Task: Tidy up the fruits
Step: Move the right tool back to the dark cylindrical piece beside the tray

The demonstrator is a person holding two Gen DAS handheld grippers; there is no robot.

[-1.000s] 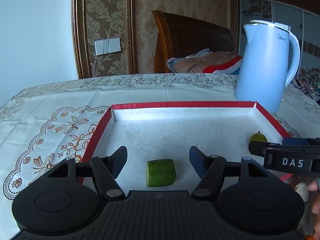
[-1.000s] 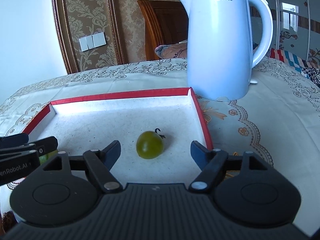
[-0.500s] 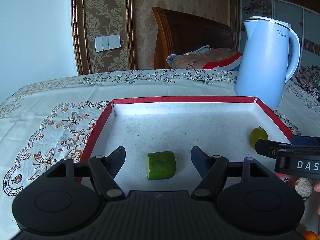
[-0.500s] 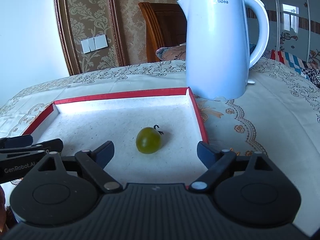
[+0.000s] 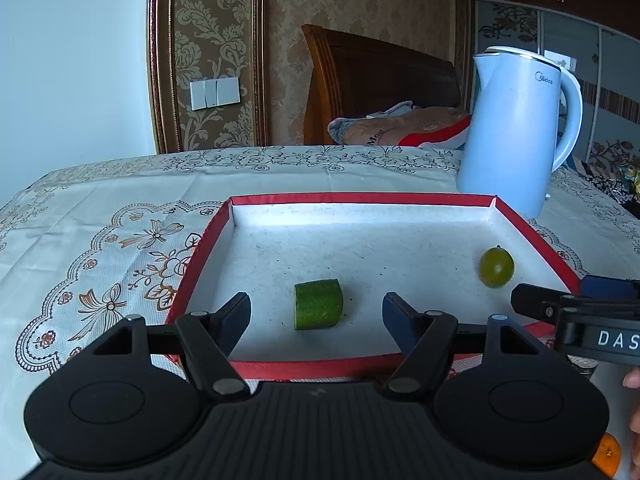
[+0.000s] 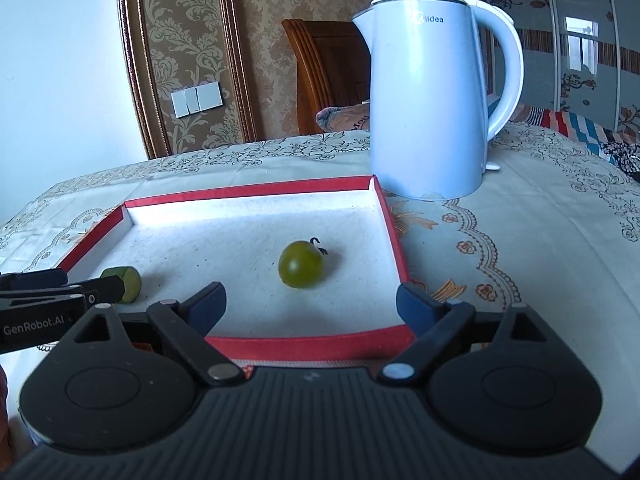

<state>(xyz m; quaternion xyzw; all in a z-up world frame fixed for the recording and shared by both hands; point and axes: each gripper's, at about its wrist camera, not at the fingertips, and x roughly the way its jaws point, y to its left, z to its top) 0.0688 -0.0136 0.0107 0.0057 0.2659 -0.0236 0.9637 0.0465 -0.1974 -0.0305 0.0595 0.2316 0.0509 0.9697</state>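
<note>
Fruits lie loose in front of both grippers, and neither tool has hold of anything. Seen from its own camera, the left gripper [image 5: 316,316] stands with its jaws apart; they have just been opening a little, and the green cucumber chunk [image 5: 318,309] sits in the gap ahead of them without touching either finger. The right gripper [image 6: 311,304] is spread wider, its jaws having just been opening further, and the round green tomato [image 6: 301,264] with its small dark stem rests beyond the tips, clear of both fingers. Both pieces sit on the speckled white floor of a shallow tray [image 5: 320,368] with a red rim, the chunk near the front edge towards the middle, the tomato [image 5: 496,267] off to the right, near the right wall. From the right camera the chunk [image 6: 127,282] shows at the left, partly behind the left tool's dark fingertip. The tray rests on a pale tablecloth [image 5: 100,240] printed with flowers and butterflies. A light blue electric kettle [image 6: 432,104] stands upright on the cloth just past the tray's far right corner. An orange piece [image 5: 606,454] peeks in at the left view's lower right corner, beside a person's fingertips [image 5: 633,380].
</note>
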